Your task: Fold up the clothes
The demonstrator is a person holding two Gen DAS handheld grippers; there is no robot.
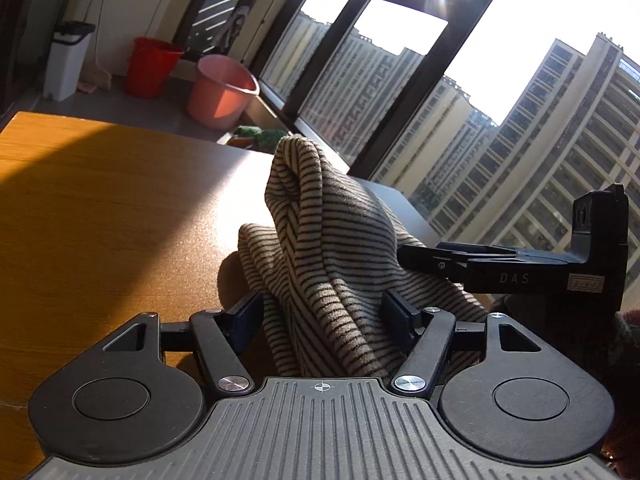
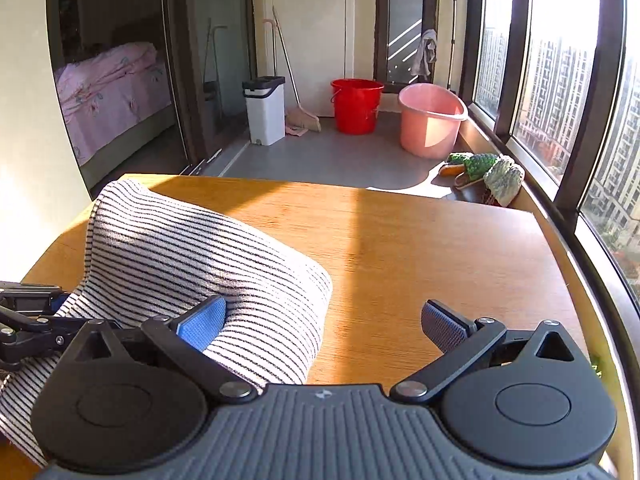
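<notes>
While the striped garment rises in a bunched peak at the centre of the left wrist view, the left gripper has its two blue-padded fingers pressed against the cloth on either side, closed on a thick gathered fold of it. The fabric is cream with thin dark stripes and hangs in soft ridges down between the fingers toward the lower middle of the frame. At the right of that frame the right gripper reaches in sideways, its black tips touching the garment's edge; whether it pinches the cloth cannot be told from this angle.

From the right wrist view, the right gripper's blue fingers stand wide apart, with bare wooden worktop between them. Its left finger lies against the garment, which spreads over the left half of the frame, partly lifted and partly draped on the worktop; nothing sits between the two pads. The left gripper shows at the far left edge of this view, just beside the cloth.

Sunlight and shadow cross the worktop. Beyond it, in the upper middle of the frame, stand a red bucket, a pink basin and a white bin on the grey floor, with green slippers near the window.
</notes>
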